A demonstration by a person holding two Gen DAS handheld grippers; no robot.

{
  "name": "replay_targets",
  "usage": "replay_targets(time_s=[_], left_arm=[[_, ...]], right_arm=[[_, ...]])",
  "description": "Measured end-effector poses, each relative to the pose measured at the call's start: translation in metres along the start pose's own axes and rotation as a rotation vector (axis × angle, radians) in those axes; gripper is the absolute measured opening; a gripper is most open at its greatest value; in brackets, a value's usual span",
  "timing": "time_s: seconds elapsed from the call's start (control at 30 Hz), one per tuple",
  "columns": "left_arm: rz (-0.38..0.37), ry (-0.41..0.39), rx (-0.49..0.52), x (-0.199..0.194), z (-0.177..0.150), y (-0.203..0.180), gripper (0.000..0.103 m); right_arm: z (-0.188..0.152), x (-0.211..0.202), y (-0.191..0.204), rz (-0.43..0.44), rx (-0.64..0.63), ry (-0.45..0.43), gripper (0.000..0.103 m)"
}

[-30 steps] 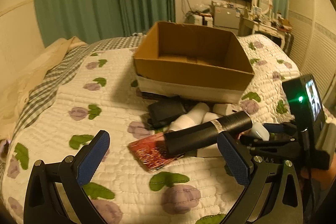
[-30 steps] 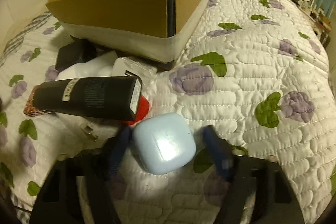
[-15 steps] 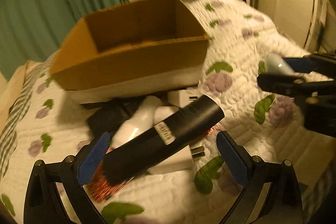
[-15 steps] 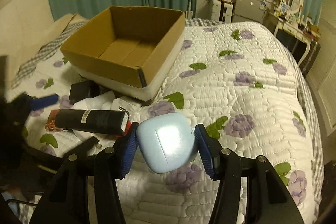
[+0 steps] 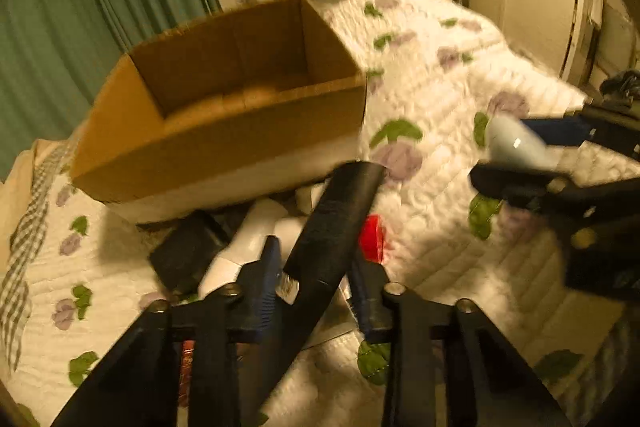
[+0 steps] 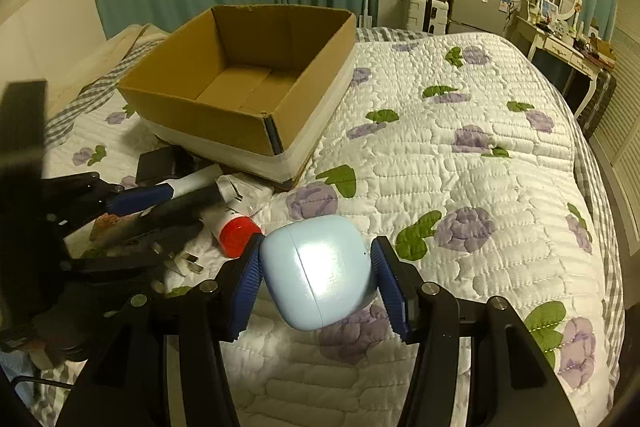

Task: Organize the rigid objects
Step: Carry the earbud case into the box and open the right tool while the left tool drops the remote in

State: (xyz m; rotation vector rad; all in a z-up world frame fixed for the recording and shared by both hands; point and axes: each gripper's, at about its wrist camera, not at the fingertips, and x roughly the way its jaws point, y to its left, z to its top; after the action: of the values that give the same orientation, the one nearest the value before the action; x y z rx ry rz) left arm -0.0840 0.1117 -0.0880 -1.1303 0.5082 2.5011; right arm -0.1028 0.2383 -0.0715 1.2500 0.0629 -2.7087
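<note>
Two things are in our jaws, and nothing has reached the box yet. Our right gripper (image 6: 316, 277) is pinching the pale blue case (image 6: 318, 269) between its blue pads, clear above the bed quilt (image 6: 460, 163); the same case shows in the left view (image 5: 516, 147) off to the right. Our left gripper (image 5: 316, 283) has its jaws pressed in on the black tube (image 5: 332, 231), which slants up and away from us toward the near wall of the cardboard box (image 5: 224, 131); blur keeps us from telling whether the tube is already off the pile.

Just in front of that box, a small heap waits on the quilt: a white bottle with a red cap (image 6: 236, 235), a black pouch (image 5: 188, 251), a white plug adapter (image 6: 244, 191) and a reddish patterned card (image 6: 116, 225) partly hidden under the left gripper.

The box interior (image 6: 248, 87) looks bare in both views, so we judge the sorting is at its start: two items gripped, none delivered, and at least four more left to collect once these go in.
</note>
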Motion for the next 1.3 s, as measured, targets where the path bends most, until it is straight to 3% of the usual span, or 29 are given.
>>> replay_targets(time_s=[0.2,0.33,0.63,0.87,1.1,1.3], left_arm=[[-0.084,-0.080,-0.085,-0.044,0.008,0.017,0.020],[-0.083,-0.133,-0.117,-0.061,0.031,0.023,0.020],[-0.026,-0.253,-0.206,-0.094,0.105,0.091,0.020],[0.041,-0.178,-0.214,-0.036,0.151,0.126,0.020],[0.033,-0.036,-0.230,0.049,0.137,0.135,0.020],[0.018,0.008,-0.238,0.081,0.127,0.140,0.023]], right_arm=[[0.008,-0.021,0.009,-0.009,-0.020,-0.041,0.053],[0.026,-0.039,0.017,0.003,-0.042,-0.086,0.053],[0.106,-0.057,0.028,-0.009,-0.100,-0.223,0.053],[0.162,-0.031,0.032,0.006,-0.103,-0.258,0.053],[0.179,0.019,0.027,0.009,-0.112,-0.211,0.053],[0.172,0.054,0.018,0.027,-0.102,-0.157,0.053]])
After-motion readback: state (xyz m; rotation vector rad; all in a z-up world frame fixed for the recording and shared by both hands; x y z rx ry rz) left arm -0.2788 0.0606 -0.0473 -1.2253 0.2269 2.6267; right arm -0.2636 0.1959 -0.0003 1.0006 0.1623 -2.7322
